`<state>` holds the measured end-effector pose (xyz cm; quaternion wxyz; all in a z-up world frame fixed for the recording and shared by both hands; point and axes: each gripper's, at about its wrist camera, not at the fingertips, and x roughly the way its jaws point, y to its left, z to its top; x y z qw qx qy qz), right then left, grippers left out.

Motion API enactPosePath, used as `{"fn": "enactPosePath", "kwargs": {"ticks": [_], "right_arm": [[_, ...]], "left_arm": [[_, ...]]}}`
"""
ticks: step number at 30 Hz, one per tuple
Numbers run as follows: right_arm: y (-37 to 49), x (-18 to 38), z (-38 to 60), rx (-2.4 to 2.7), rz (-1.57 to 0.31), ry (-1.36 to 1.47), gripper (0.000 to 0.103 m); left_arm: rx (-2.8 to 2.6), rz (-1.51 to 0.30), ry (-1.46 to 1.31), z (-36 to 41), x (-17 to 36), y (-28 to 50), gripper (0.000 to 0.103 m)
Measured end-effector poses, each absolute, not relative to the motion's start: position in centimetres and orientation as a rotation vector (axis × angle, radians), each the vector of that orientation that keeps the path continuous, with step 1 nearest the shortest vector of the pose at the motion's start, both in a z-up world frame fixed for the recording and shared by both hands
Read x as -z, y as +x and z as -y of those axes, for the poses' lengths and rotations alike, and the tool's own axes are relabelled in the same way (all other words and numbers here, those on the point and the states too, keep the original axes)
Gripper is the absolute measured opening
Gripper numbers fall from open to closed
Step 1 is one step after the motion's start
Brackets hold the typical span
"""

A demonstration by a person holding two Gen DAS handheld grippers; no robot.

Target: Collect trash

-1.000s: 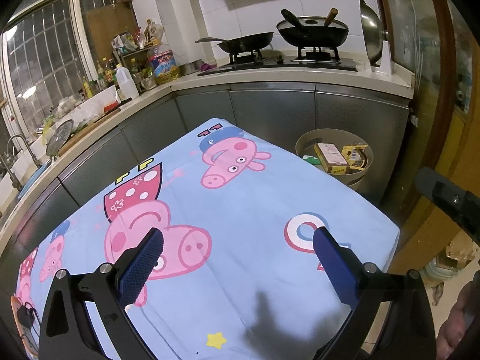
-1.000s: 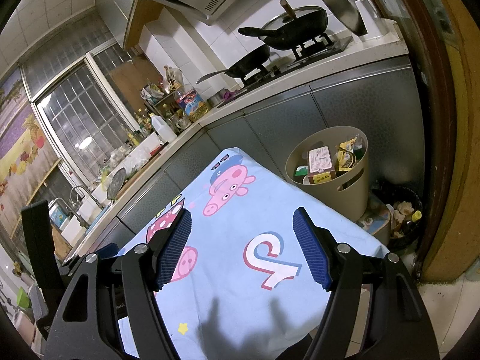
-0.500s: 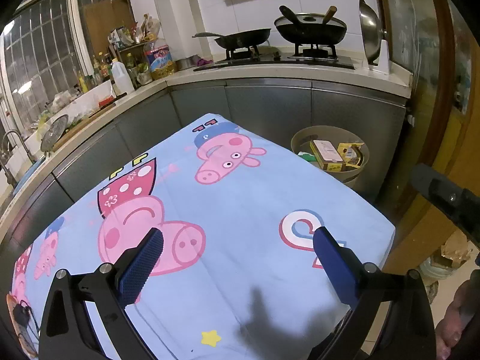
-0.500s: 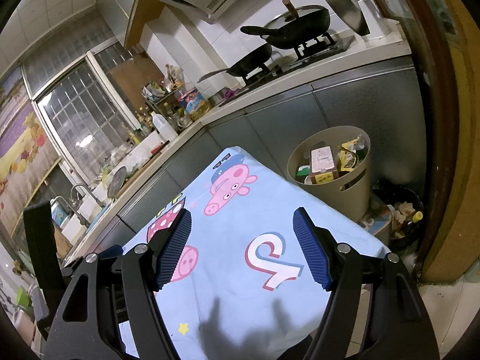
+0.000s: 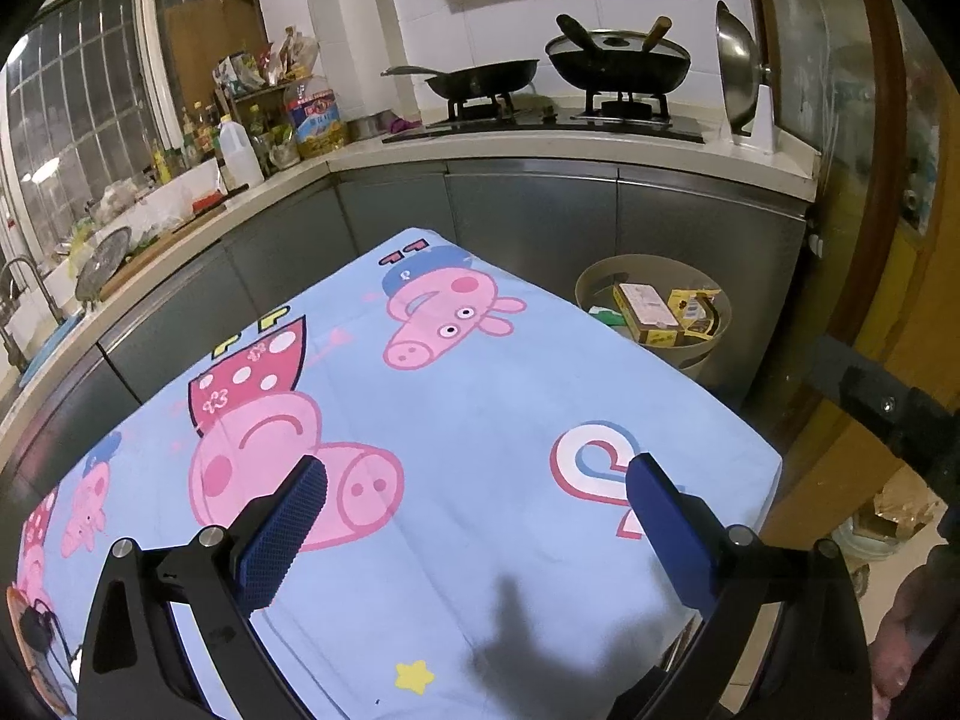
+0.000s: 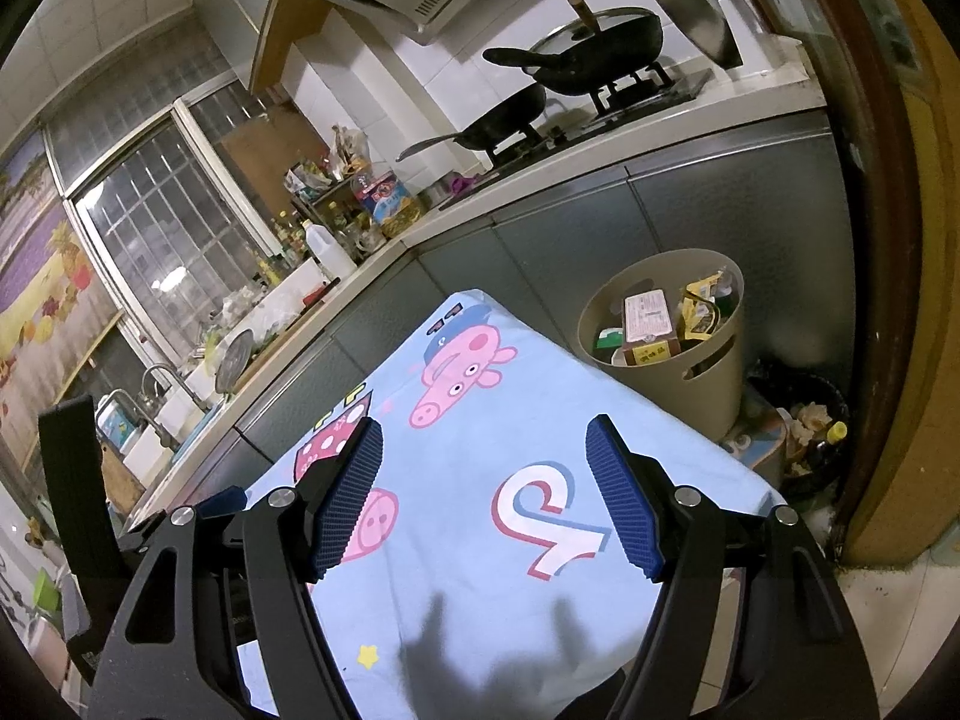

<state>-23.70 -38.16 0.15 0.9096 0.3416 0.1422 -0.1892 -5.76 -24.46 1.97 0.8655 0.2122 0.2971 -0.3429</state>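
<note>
Nearest: the left claw stands wide with nothing between its blue pads; it hovers over the cartoon-pig tablecloth that covers the counter. The right claw is likewise wide and empty; its jaws have just been opening a little further, with only cloth showing behind the gap. Judgement: both are held spread and angled down so as to be ready for a pick, yet no loose trash shows on the cloth in either view.

Further off, at the far right corner of the cloth, a beige trash bin stands on the floor against the grey cabinets. It already holds a carton and yellow wrappers, piled near the rim. Its position just beside the cloth edge suits short drops. More litter lies on the floor right of the bin, by the door frame.

Farthest: a stove with two black woks and an upright lid.
</note>
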Motion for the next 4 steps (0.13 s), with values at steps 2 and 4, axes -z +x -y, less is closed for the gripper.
{"fn": "enactPosePath", "kwargs": {"ticks": [2,4], "right_arm": [[-23.73,-0.05,38.07,0.392,-0.293,0.702,0.074],[-23.72,-0.05,38.1,0.39,-0.294,0.703,0.074]], "left_arm": [[0.714,-0.625,0.442,24.45,-1.96,-5.7,0.099],[0.711,-0.628,0.438,24.4,-1.96,-5.66,0.099]]}}
